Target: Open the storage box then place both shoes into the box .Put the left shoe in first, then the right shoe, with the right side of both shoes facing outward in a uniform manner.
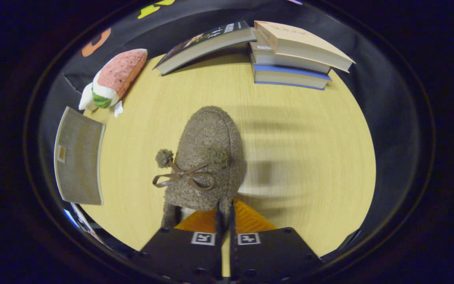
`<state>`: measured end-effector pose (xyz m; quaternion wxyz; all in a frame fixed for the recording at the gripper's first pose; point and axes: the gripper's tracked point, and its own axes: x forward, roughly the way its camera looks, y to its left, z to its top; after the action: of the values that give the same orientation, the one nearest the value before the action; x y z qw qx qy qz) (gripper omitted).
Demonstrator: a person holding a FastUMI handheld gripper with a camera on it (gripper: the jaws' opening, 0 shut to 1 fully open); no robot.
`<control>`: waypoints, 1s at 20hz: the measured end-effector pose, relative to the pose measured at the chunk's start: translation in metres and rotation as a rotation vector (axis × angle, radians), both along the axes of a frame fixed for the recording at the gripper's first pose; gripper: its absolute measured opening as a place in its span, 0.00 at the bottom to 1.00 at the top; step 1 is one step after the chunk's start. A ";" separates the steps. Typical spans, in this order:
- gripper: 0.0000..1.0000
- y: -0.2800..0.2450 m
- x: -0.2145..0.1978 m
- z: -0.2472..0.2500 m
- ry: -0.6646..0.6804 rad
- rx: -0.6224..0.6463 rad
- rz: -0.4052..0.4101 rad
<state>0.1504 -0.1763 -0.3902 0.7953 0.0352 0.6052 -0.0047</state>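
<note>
Claw [224,211] fingers are pinched nearly together on the heel rim of the fuzzy shoe [207,157], which hangs toe-outward above the desk [309,130] centre; keep your wrist level so it cannot twist loose.

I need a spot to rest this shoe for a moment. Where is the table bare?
The gripper is shut on the fuzzy shoe. The widest bare table lies beside the shoe, below the stacked books. A narrower strip runs between the shoe and the grey pad. It is crowded by the plush toy and the books.
</note>
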 end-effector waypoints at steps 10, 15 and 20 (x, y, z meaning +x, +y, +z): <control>0.05 0.047 -0.016 0.065 -0.023 0.133 -0.105; 0.00 0.073 -0.007 0.107 -0.087 0.123 -0.073; 0.01 0.046 -0.015 0.082 -0.018 0.003 -0.123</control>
<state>0.1356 -0.1305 -0.3081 0.7989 0.0734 0.5946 -0.0524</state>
